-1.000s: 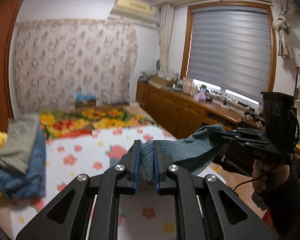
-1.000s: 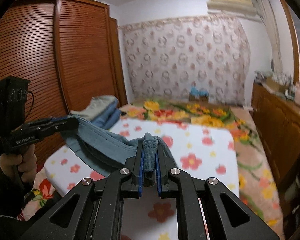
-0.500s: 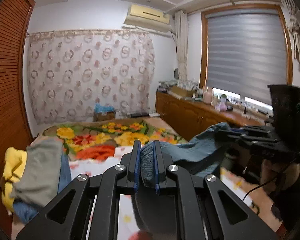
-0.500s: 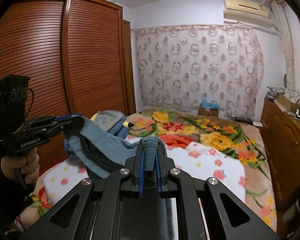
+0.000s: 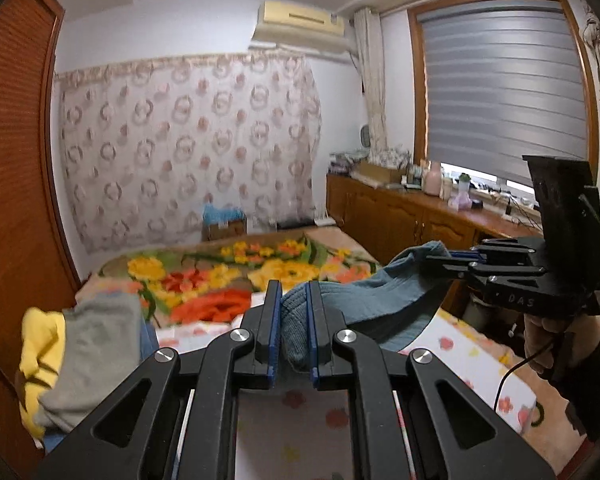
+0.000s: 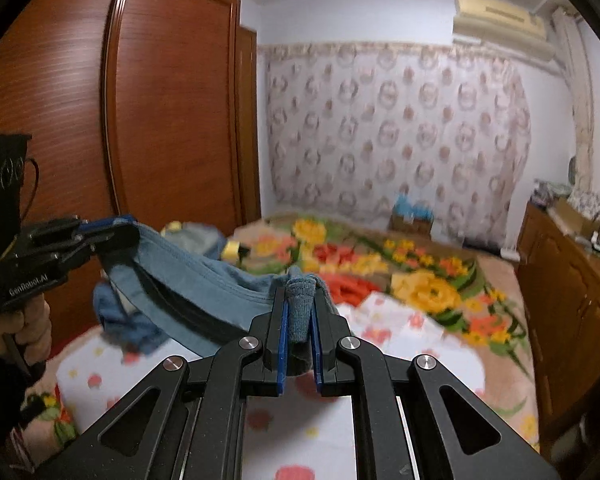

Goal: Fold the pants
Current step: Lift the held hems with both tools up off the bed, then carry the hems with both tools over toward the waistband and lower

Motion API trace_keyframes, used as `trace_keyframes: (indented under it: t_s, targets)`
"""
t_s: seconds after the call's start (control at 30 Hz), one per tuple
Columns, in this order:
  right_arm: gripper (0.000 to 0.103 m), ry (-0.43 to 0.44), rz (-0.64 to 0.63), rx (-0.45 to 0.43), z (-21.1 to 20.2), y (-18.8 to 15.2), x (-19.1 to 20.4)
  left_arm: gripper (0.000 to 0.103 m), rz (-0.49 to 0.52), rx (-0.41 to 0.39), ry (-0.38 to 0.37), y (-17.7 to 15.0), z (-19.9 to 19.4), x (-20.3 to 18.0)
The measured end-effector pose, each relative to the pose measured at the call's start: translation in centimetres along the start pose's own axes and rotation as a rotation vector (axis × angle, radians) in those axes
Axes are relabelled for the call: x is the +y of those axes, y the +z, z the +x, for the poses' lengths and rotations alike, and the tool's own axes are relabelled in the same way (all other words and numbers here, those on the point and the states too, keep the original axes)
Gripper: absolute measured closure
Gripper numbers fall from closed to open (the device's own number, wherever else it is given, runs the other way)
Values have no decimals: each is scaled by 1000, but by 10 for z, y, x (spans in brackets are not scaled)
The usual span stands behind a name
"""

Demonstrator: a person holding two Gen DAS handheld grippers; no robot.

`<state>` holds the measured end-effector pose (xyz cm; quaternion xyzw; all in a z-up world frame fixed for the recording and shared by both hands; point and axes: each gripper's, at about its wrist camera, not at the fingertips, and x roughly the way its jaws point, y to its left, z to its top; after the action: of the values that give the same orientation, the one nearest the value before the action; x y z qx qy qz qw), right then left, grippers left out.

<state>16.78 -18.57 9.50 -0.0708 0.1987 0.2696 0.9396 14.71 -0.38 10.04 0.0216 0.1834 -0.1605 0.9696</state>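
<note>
Both grippers up higher than 1 second ago, bed now lower in view; left gripper [image 5: 292,320] pinches blue pants [image 5: 372,300], right gripper [image 6: 300,320] pinches other end; pants hang in air over flowered bed [image 6: 380,340]; lifted, ready to lay flat, then fold.

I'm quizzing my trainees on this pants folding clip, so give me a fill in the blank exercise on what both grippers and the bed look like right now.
1. The left gripper and the right gripper are both shut on the ______ pants.
2. The pants hang ______ the bed, stretched between the two grippers.
3. The pile of clothes has a ______ garment at its left edge.

Missing words: blue; above; yellow
</note>
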Motion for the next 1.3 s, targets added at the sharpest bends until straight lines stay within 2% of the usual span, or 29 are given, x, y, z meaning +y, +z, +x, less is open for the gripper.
trace_keyframes:
  t_s: [0.17,0.27,0.37,0.57,1.1,1.3]
  targets:
    - [93,2,-6,43,3,-5,6,90,1,24,-6,-18,-14,-8]
    - [93,3,-2,53,-4,9,4,90,4,38,-7,-23,-20,-14]
    - [93,-4,-1,67,-16,9,5,90,-2,49,-15,-29,-25,-16]
    - [93,-3,12,86,-34,-4,18,90,14,66,-20,-41,-37,-32]
    - [93,19,36,119,-25,-9,19,90,27,96,-45,-52,-41,-41]
    - [93,34,42,134,-32,-20,26,90,28,111,-69,-69,-51,-47]
